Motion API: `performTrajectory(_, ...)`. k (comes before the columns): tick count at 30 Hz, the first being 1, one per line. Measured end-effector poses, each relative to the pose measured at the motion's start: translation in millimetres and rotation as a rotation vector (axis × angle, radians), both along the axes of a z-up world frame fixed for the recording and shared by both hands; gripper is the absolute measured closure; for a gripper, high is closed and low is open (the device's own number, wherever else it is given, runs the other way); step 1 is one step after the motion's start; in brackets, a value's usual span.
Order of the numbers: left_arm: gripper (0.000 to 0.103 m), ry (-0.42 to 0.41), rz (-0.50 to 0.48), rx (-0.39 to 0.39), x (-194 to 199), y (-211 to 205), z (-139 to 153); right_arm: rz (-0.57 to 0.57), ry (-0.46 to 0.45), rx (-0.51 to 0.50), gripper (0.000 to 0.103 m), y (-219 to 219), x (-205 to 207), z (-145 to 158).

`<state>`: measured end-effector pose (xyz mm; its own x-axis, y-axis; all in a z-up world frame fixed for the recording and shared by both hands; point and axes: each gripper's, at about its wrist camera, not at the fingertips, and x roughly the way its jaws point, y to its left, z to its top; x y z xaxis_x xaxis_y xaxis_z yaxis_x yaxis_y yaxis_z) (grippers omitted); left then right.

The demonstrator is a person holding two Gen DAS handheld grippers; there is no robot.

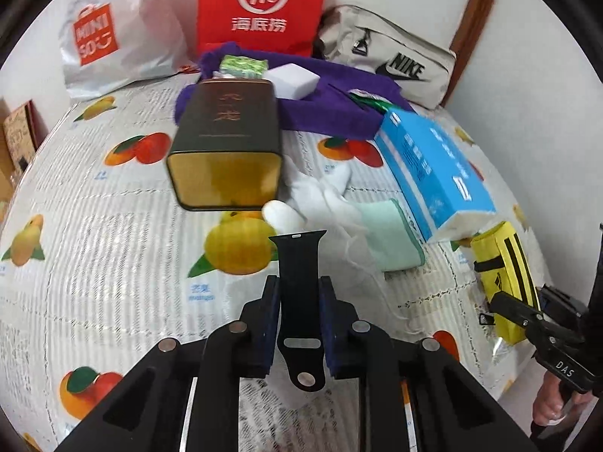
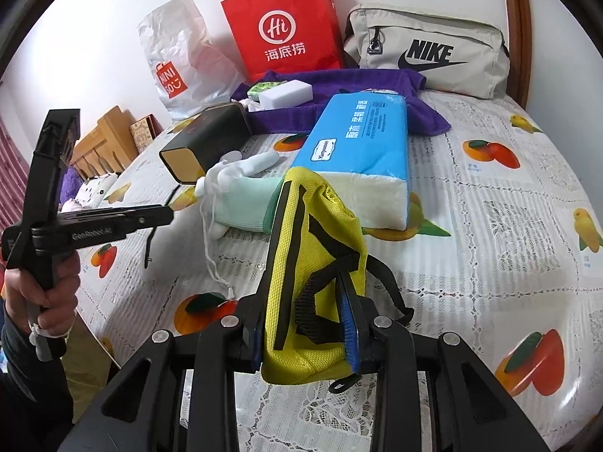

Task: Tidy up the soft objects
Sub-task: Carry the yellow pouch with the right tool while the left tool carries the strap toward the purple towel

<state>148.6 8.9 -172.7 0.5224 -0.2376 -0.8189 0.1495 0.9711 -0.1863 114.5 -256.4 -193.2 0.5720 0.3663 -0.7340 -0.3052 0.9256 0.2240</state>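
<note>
My left gripper (image 1: 299, 282) is shut on a black watch strap (image 1: 299, 263) that stands up between its pads above the fruit-print bedspread (image 1: 113, 263). In the right wrist view the left gripper (image 2: 166, 214) reaches in from the left with the strap (image 2: 150, 243) hanging as a thin dark line. My right gripper (image 2: 305, 301) is shut on a yellow pouch (image 2: 312, 226) with black straps, lifted off the bed. The same pouch (image 1: 505, 263) shows at the right edge of the left wrist view. A white glove with a green cuff (image 1: 339, 207) (image 2: 241, 196) lies mid-bed.
A dark tin box (image 1: 230, 139) lies on its side behind the glove, a blue tissue pack (image 1: 433, 165) to its right. A purple towel (image 1: 320, 101) carries a white block (image 1: 292, 81). Red bag (image 2: 282, 26), white plastic bag (image 2: 177, 56) and Nike bag (image 2: 426, 52) line the wall.
</note>
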Motion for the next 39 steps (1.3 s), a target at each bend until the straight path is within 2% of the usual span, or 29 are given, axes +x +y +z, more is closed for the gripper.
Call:
performTrajectory(11, 0.084, -0.004, 0.101, -0.075, 3, 39, 17, 0.041, -0.034, 0.050, 0.071, 1, -5, 28)
performTrajectory(23, 0.084, -0.044, 0.089, -0.103, 24, 42, 50, 0.067, -0.093, 0.091, 0.072, 4, 15, 69)
performTrajectory(31, 0.084, -0.044, 0.085, -0.115, 55, 42, 61, 0.073, -0.112, 0.070, 0.072, 7, 49, 86)
performTrajectory(39, 0.084, -0.051, 0.072, -0.137, 92, 42, 70, 0.047, -0.104, 0.062, 0.072, 5, 103, 94)
